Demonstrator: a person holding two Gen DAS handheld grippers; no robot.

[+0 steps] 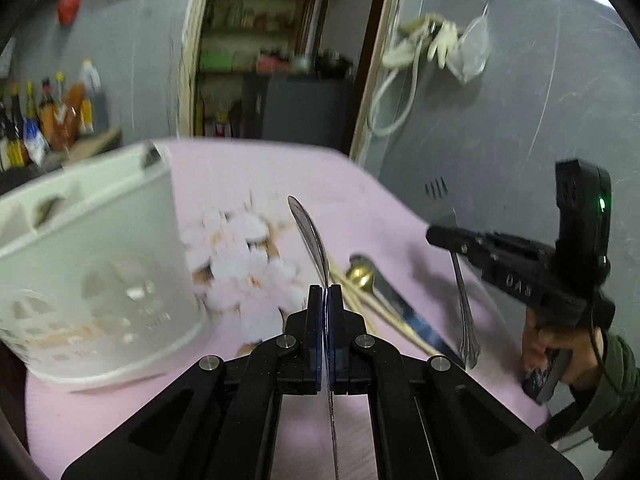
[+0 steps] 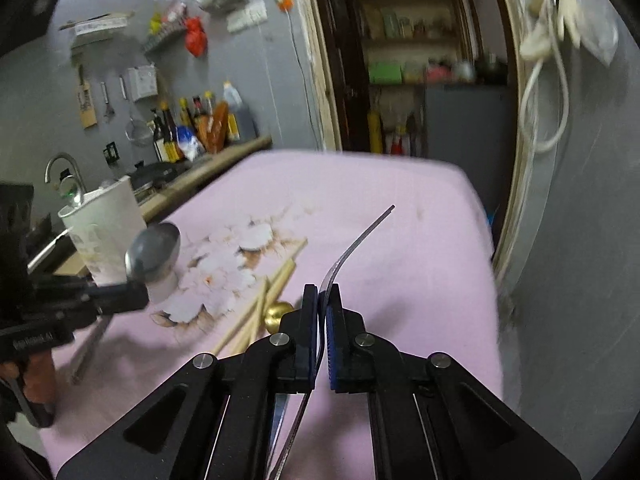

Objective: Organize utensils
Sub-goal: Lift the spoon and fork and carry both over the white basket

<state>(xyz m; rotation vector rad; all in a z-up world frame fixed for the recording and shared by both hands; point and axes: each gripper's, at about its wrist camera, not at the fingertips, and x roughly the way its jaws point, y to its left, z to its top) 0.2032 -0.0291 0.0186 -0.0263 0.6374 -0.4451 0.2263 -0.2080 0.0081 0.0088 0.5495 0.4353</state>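
Your left hand-held gripper (image 1: 325, 292) is clenched on a shiny steel spoon (image 1: 310, 236), its bowl pointing toward 12 o'clock above the pink-clothed worktop (image 1: 360, 184). The white perforated plastic utensil holder (image 1: 92, 272) stands at 9 o'clock of it. Your right hand-held gripper (image 2: 322, 300) is grasping a thin steel fork (image 2: 356, 242) by the handle, tines toward 1 o'clock. Pale wooden chopsticks (image 2: 266, 296) and a brass-knobbed utensil (image 2: 278, 314) lie on the cloth at 10 o'clock of it, beside a steel knife (image 1: 416, 322).
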